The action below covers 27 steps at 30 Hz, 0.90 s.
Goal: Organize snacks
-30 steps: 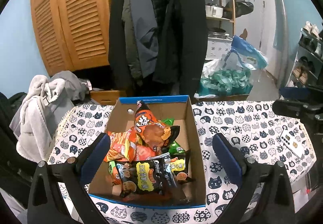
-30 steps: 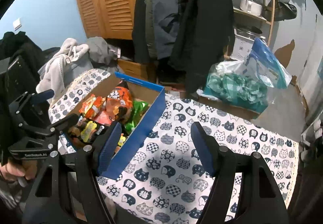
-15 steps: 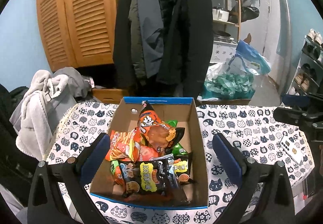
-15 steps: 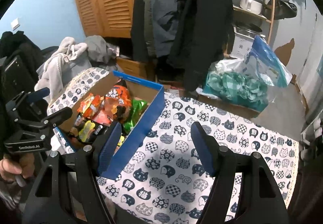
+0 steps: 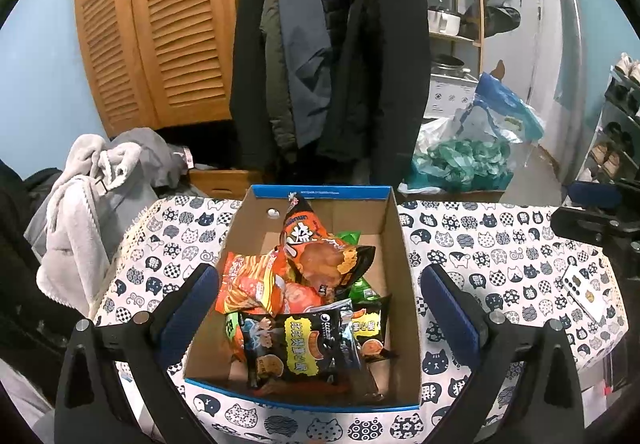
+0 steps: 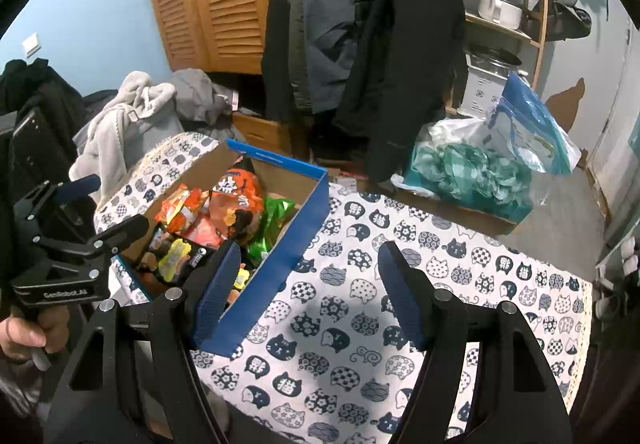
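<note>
in the cardboard box [image 5: 402,268], light, crinkly, slippery snack bags [image 5: 296,340] likely want edge pinches; left gripper [image 5: 320,312] and right gripper [image 6: 308,292] both gape empty.

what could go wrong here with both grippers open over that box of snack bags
1. The snack bags lie heaped and overlapping in the box, so the left gripper, jaws wide, may pinch two at once or drag neighbours out.
2. The black bag on top looks slick and puffy; it might slip or crumple.
3. The right gripper hangs beside the box's blue wall and could bump it.
</note>
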Tool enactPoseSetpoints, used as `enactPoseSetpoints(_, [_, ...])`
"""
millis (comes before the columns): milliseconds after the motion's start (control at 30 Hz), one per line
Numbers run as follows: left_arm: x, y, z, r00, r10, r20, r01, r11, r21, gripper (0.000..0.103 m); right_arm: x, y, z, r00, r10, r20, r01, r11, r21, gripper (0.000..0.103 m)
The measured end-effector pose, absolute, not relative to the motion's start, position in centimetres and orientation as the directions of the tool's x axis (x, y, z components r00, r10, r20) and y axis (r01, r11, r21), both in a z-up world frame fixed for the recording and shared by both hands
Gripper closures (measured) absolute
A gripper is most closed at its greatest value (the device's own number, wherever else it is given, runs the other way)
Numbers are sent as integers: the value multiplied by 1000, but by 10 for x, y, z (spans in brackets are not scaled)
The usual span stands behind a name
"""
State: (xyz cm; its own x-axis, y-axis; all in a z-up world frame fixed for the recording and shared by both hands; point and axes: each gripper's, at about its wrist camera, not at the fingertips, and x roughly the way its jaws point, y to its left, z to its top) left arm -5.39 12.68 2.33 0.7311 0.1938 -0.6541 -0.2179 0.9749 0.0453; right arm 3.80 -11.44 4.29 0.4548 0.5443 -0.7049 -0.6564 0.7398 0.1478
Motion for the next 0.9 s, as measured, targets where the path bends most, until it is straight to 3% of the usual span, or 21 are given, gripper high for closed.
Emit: enactPoseSetpoints(900, [-52, 131, 19, 714, 171, -679, -215, 976, 19, 1, 36, -113, 44, 450, 547, -706, -663, 734, 147, 33])
